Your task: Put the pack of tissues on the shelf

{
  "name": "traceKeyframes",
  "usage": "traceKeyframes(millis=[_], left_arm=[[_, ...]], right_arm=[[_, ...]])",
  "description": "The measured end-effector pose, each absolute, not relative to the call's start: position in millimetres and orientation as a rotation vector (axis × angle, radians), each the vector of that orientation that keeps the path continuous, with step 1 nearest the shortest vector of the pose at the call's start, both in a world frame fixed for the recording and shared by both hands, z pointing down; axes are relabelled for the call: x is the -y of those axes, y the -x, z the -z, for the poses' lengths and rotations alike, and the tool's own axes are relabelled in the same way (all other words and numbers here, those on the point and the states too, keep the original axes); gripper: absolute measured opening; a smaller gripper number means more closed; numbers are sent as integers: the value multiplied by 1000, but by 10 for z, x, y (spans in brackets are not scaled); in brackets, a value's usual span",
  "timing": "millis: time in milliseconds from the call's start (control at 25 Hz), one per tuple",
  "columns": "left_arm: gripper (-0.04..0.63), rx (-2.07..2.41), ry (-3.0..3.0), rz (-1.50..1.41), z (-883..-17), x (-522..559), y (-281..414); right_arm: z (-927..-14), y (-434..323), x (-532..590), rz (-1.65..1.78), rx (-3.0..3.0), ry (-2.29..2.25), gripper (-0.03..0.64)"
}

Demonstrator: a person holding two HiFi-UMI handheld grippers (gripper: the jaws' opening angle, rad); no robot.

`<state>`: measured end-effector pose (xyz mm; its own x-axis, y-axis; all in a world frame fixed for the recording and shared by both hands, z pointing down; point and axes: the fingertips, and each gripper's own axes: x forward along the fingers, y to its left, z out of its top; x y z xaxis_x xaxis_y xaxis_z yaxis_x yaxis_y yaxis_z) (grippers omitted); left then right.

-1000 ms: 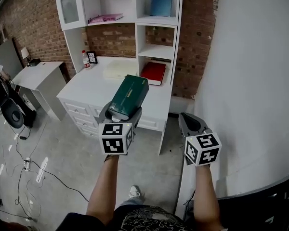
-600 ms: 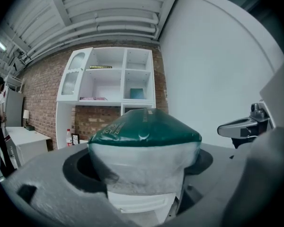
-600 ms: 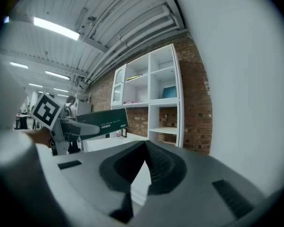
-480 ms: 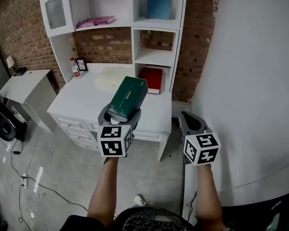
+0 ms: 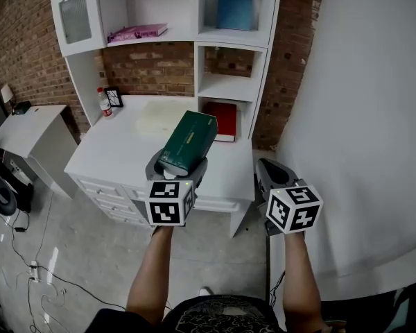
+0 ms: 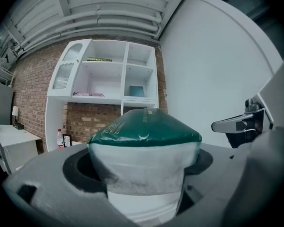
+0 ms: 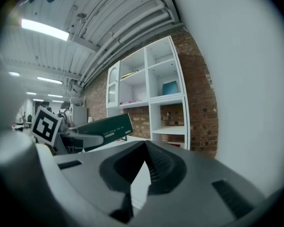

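The head camera looks steeply down past both forearms, and the shelf [image 5: 195, 19] fills the upper frame. The left gripper [image 5: 177, 166] camera sits close behind its fingers, with the pack of tissues [image 5: 188, 139] filling lower centre and the shelf beyond. The right gripper [image 5: 267, 172] camera shares that shelf, with the left gripper at its left edge.

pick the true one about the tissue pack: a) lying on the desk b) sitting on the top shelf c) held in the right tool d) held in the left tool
d: the left tool is shut on the green pack, holding it up over the desk, while the right tool has nothing between its jaws.
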<state>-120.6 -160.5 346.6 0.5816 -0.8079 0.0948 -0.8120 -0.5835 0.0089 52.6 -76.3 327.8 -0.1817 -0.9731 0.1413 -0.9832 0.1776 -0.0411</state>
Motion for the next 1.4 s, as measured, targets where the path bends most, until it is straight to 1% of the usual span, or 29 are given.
traceKeyframes(millis=[280,840,1400], left_arm=[[456,1379,-2782,-130,-3426,1849,1197],[456,1346,-2806,-148,-3443,2402,938],[456,1425,-2753,-195,-3474,3616,227]], right_arm=[[-3253,-485,1004,-315,2462,-1895,2],[-3257,-687,1571,-330,2514,-1890,2],[-3315,-1319,2836,-332,2606,-1749,2]])
